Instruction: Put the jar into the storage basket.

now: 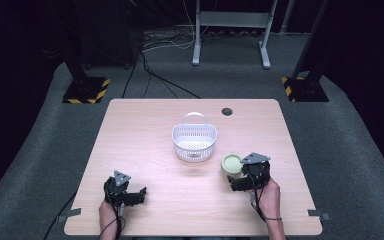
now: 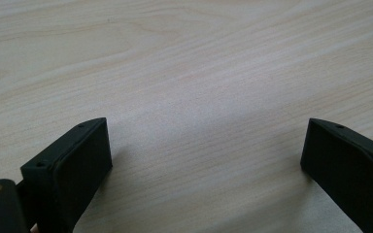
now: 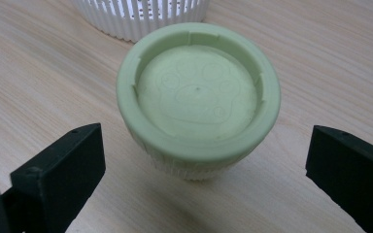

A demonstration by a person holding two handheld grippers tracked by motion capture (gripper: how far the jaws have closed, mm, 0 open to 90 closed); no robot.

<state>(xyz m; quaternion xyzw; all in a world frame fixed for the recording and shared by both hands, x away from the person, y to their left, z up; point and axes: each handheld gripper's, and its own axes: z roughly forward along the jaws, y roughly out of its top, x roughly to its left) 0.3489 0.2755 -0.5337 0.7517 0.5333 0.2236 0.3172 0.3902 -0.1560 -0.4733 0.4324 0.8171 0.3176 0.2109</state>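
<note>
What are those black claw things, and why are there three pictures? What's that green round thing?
A person sits at a wooden table and holds a pinching tool, called a gripper, in each hand. The top picture looks down from above: the left gripper is at the left, the right gripper at the right. The other two pictures come from small cameras riding on each gripper, so you see its two black jaws. On the table stand a white basket with a handle and a pale green jar with a paw print on its lid. Nothing is held yet. Both grippers are open; the right one's jaws stand either side of the jar, not touching it.
</note>
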